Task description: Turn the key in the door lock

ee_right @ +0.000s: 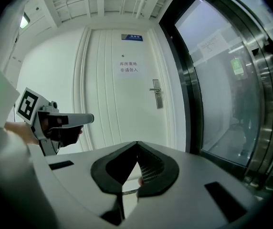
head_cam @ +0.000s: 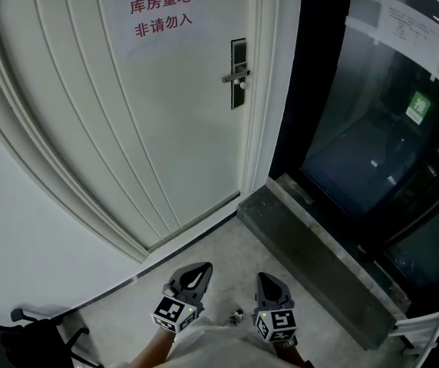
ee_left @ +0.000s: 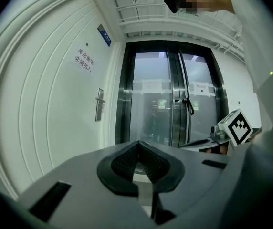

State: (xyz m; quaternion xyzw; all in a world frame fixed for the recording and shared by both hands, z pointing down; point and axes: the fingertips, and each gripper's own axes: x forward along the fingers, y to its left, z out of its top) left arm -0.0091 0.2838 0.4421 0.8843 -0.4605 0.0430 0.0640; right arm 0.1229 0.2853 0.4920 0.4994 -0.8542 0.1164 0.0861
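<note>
The white door (head_cam: 166, 106) carries a dark lock plate (head_cam: 238, 73) with a silver lever handle (head_cam: 233, 76) near its right edge. A small pale knob-like piece (head_cam: 242, 85) sits just under the handle; I cannot tell if it is a key. The same lock plate (ee_left: 99, 105) shows far off in the left gripper view, and the lock plate (ee_right: 157, 93) likewise in the right gripper view. My left gripper (head_cam: 196, 271) and right gripper (head_cam: 267, 280) are low and side by side, well short of the door. Both point toward it, shut and empty.
A paper sign with red characters (head_cam: 162, 12) is stuck on the door. Right of the door stand dark glass doors (head_cam: 373, 129) above a raised stone threshold (head_cam: 311, 251). A black chair base (head_cam: 28, 328) sits at the lower left. A small metallic object (head_cam: 236, 316) shows between the grippers.
</note>
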